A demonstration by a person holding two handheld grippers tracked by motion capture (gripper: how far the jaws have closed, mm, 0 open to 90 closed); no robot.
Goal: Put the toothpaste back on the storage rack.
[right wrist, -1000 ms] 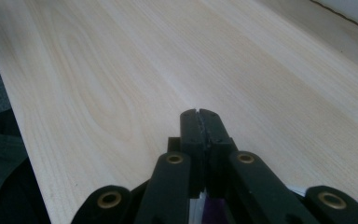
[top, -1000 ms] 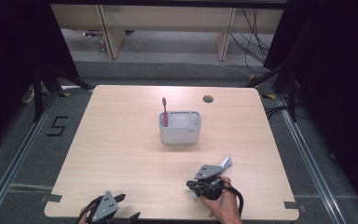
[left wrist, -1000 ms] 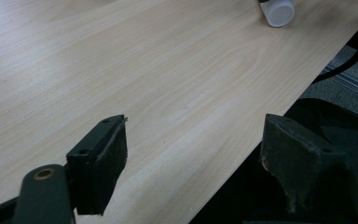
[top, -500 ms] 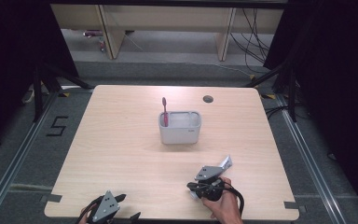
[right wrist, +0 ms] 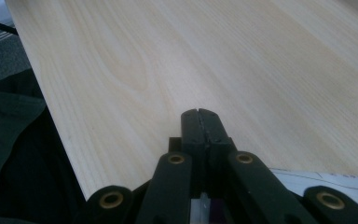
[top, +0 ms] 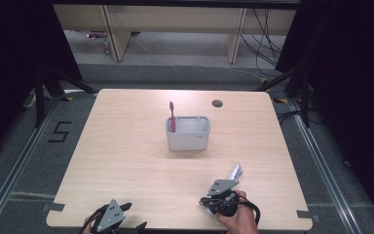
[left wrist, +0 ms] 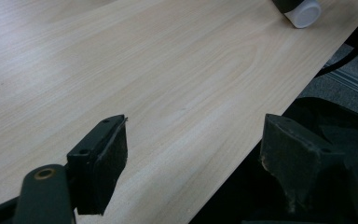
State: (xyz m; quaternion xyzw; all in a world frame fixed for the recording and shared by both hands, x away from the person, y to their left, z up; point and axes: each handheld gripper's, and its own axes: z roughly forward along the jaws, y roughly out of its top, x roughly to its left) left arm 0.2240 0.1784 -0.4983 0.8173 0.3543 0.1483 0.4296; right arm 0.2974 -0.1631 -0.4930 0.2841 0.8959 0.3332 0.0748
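My right gripper (right wrist: 199,114) is pinching shut on nothing, my left gripper (left wrist: 193,135) is gaping empty, and the white tube (top: 236,170), lying lower right of centre, is looking light, soft and slippery, so I'm favouring its flat crimped end.

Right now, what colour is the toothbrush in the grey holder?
Pinkish red toothbrush; best seen in the high view.

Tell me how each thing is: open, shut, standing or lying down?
Toothbrush: standing upright in the holder's left compartment.
Holder: upright on the table, right compartment looks empty.
Left gripper: open, nothing between its jaws.
Right gripper: shut, nothing between its jaws.
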